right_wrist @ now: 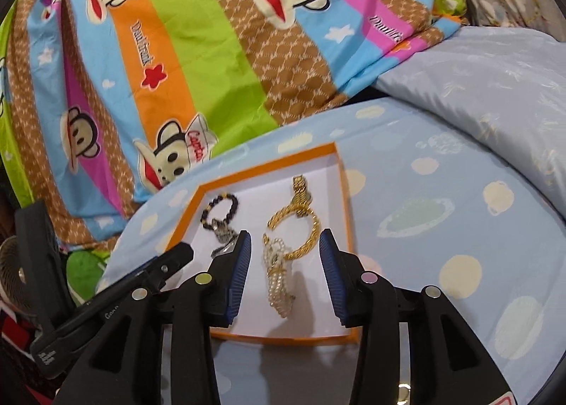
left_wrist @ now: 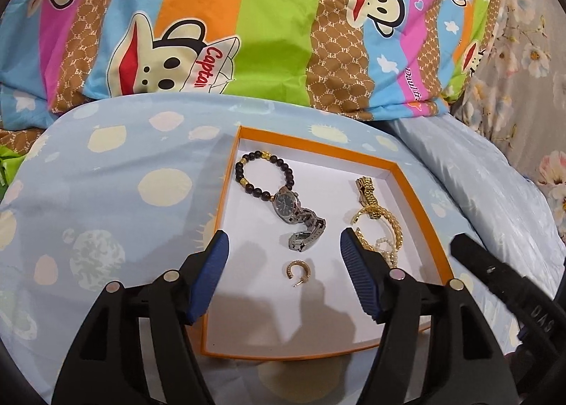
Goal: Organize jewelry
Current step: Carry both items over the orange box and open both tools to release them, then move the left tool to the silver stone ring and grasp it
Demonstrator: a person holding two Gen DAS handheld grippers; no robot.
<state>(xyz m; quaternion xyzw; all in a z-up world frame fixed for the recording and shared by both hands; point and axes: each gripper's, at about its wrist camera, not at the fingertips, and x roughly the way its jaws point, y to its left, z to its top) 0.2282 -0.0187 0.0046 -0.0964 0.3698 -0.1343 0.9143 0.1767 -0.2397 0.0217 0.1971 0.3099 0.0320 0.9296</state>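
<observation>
Left wrist: 2 watches (left_wrist: 296, 213), 1 earring (left_wrist: 296, 270)

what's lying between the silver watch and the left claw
In the left wrist view, a small gold hoop earring lies on the white floor of the orange box, between the silver watch and the open left claw. Nothing else is there.

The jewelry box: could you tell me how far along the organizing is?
Done: the beaded bracelet, silver watch, gold earring, gold bangle and pearl strand lie inside the orange box. In hand: nothing; left gripper and right gripper are open. Left: no loose jewelry shows outside.
</observation>
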